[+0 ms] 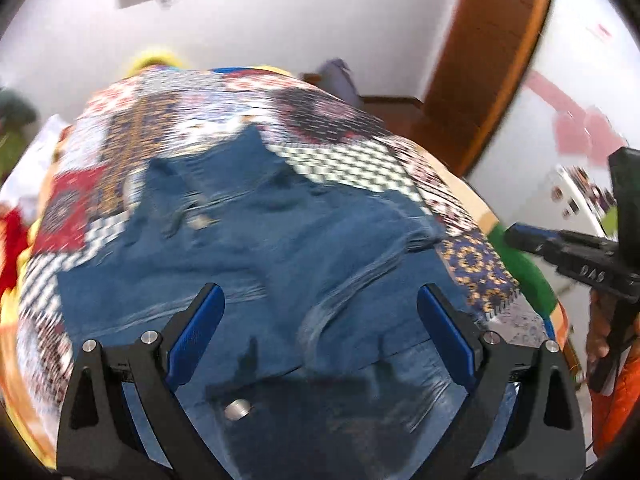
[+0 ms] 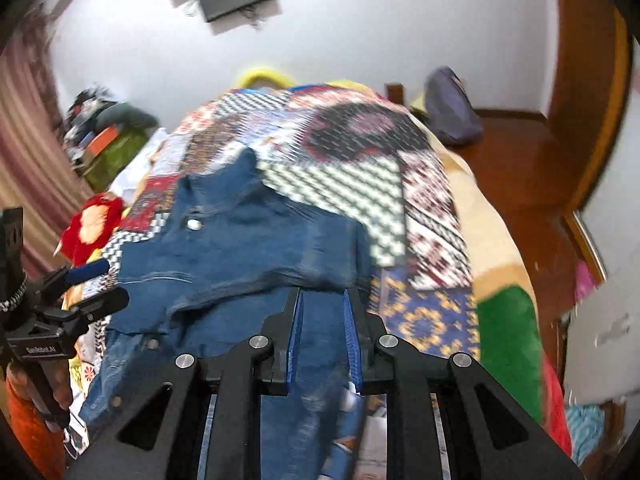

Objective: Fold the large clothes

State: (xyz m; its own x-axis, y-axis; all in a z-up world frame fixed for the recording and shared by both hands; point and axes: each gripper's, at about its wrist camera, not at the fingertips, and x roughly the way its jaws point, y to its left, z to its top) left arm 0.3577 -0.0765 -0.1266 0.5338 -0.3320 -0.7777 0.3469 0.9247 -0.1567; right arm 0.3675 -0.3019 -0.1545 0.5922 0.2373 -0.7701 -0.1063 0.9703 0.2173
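Note:
A blue denim jacket lies spread on a patchwork quilt on a bed. It also shows in the right wrist view, with its collar pointing to the far end and a metal button near the collar. My left gripper is open wide and empty, hovering just above the jacket's near part. My right gripper has its jaws a small way apart over the jacket's near right edge; denim shows between the fingers, but a grip cannot be made out. The right gripper shows at the right edge of the left wrist view.
The quilt covers the bed. A green patch lies at its right edge. A red and yellow cloth lies to the left. A purple bag sits on wooden furniture at the far right. The left gripper shows at the left.

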